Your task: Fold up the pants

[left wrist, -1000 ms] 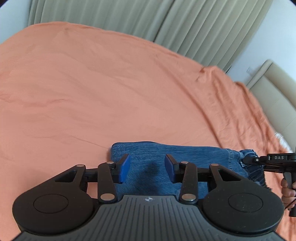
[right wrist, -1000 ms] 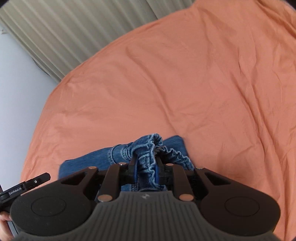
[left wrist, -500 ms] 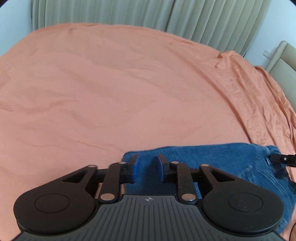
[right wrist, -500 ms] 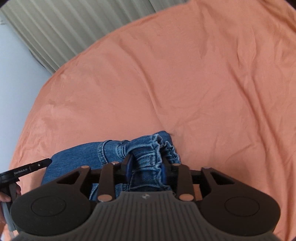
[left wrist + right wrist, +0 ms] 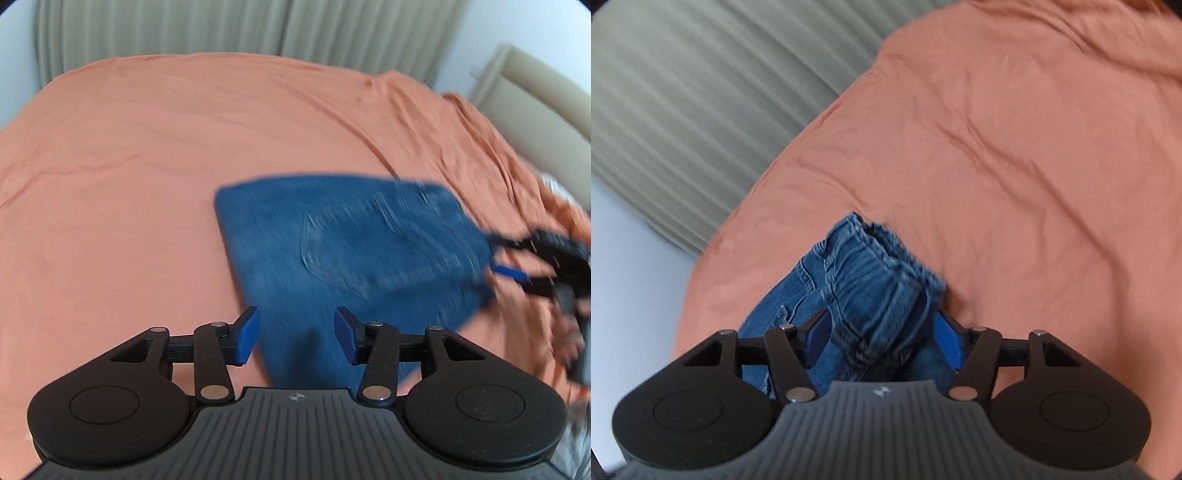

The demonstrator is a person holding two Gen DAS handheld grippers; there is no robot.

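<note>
In the view from my left wrist, my left gripper (image 5: 295, 338) fills the bottom of the frame with its two blue pads spread wide apart and nothing between them. Past the pads lie the blue denim pants (image 5: 351, 254), folded into a flat, roughly rectangular bundle that runs from the lower centre of the frame up toward the right. They rest on the orange bedsheet (image 5: 129, 166), which covers nearly everything else. The denim is smeared by motion blur, though a curved pocket seam shows near the middle of the bundle. At the right edge of this frame my right gripper (image 5: 517, 258) appears as a dark, blurred shape at the far corner of the pants — one blue pad is visible there. Pale green curtains (image 5: 221, 33) hang along the top of the frame, and a beige headboard (image 5: 535, 96) sits in the upper right.

In the view from my right wrist, my right gripper (image 5: 882, 338) is at the bottom centre with its pads parted. A bunched, gathered waistband (image 5: 882, 280) sits between them; the pads seem to stand slightly clear of the cloth, so the grip looks released, though the blur leaves that uncertain. The orange bedsheet (image 5: 1015, 147) fills the right and centre, with the curtains (image 5: 701, 92) in the upper left.
</note>
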